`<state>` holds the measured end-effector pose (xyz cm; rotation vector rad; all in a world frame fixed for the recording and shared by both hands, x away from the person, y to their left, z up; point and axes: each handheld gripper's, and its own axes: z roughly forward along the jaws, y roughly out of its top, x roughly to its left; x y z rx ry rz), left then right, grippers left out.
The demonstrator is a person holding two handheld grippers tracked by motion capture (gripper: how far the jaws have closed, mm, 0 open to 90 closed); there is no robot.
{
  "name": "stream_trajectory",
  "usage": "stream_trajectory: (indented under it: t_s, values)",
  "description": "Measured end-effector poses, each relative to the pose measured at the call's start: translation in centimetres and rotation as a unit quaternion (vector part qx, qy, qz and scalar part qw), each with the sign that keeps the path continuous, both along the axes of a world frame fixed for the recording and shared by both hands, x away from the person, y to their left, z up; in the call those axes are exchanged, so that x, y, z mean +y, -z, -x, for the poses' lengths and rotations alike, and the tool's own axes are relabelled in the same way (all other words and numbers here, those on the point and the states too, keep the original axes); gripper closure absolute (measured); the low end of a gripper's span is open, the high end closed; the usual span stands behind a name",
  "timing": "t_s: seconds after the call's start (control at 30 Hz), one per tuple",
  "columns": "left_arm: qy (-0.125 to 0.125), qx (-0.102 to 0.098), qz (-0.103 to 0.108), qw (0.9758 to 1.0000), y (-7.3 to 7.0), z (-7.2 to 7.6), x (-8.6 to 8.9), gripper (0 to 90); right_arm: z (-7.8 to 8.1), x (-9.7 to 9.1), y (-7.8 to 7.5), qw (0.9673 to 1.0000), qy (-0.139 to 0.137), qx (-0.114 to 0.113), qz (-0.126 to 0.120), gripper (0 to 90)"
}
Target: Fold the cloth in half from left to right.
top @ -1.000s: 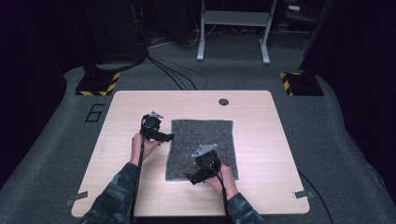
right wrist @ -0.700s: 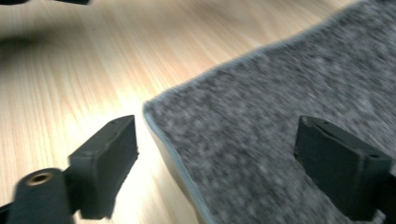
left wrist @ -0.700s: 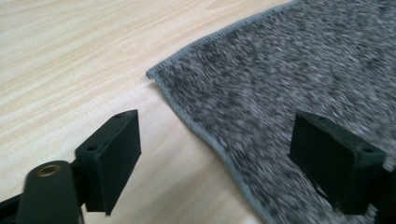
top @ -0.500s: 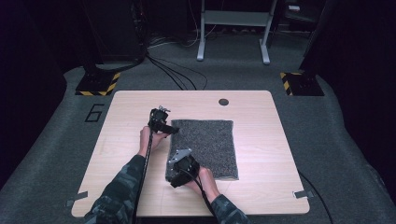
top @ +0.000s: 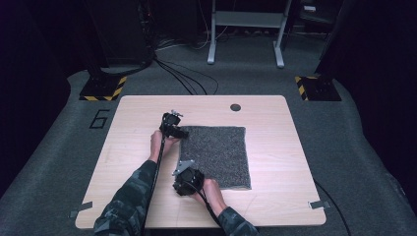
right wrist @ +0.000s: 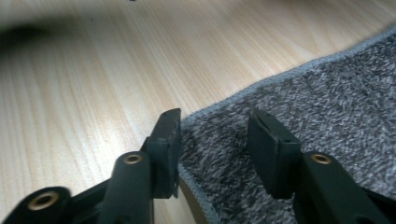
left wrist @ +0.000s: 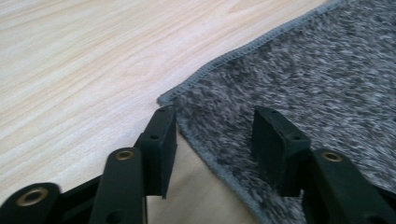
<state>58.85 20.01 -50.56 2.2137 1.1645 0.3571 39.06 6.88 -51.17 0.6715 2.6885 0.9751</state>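
A square grey carpet mat (top: pixel 216 155) lies flat on the light wooden table (top: pixel 133 157). My left gripper (top: pixel 180 133) is at the mat's far-left corner. In the left gripper view its jaws (left wrist: pixel 215 116) straddle that stitched corner (left wrist: pixel 317 70), one on bare wood and one over the pile. My right gripper (top: pixel 184 173) is at the near-left corner, and its jaws (right wrist: pixel 215 119) straddle the mat's edge (right wrist: pixel 336 93) the same way. Both pairs of jaws have just been closing with the mat's corner between them. A gap still shows at each pad.
A small dark round disc (top: pixel 235 106) sits near the table's far edge. Black cables (top: pixel 182 81), a metal stand (top: pixel 246 29) and yellow-and-black striped bases (top: pixel 103 88) are on the floor beyond. Bare wood lies left and right of the mat.
My right gripper moved left along the mat's near edge to its near-left corner. My left gripper shifted right and away to the far-left corner.
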Motion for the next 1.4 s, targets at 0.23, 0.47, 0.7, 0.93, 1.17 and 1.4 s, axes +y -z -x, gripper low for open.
stream_trajectory:
  t_s: [0.23, 0.47, 0.7, 0.93, 1.17, 1.4]
  values:
    - [0.006, -0.016, -0.009, 0.9998, 0.1, 0.5, -0.4, 64.6, 0.2, 0.0, 0.1, 0.9999, -0.012, 0.001, -0.01, 69.2]
    - [0.009, -0.016, -0.004, 0.9998, 0.1, 0.6, -0.6, 80.1, 1.0, 0.3, 0.2, 0.9999, -0.013, -0.002, -0.009, 85.9]
    - [0.013, -0.018, -0.005, 0.9997, 0.1, 1.0, -0.9, 84.0, 1.5, -0.1, 0.3, 0.9996, -0.009, 0.007, -0.026, 89.9]
    - [0.011, -0.013, 0.002, 0.9998, 0.0, 1.7, -0.9, 84.4, 2.1, -1.5, 0.2, 0.9981, -0.008, 0.034, -0.05, 90.0]
    - [0.009, -0.021, 0.002, 0.9997, -1.1, 2.2, -0.5, 84.5, 2.5, -1.9, -0.5, 0.9965, -0.006, 0.021, -0.081, 90.0]
    - [0.012, -0.027, -0.03, 0.9991, -2.9, 2.4, -0.4, 84.5, 2.3, -2.1, -1.9, 0.9937, -0.004, 0.02, -0.111, 90.0]
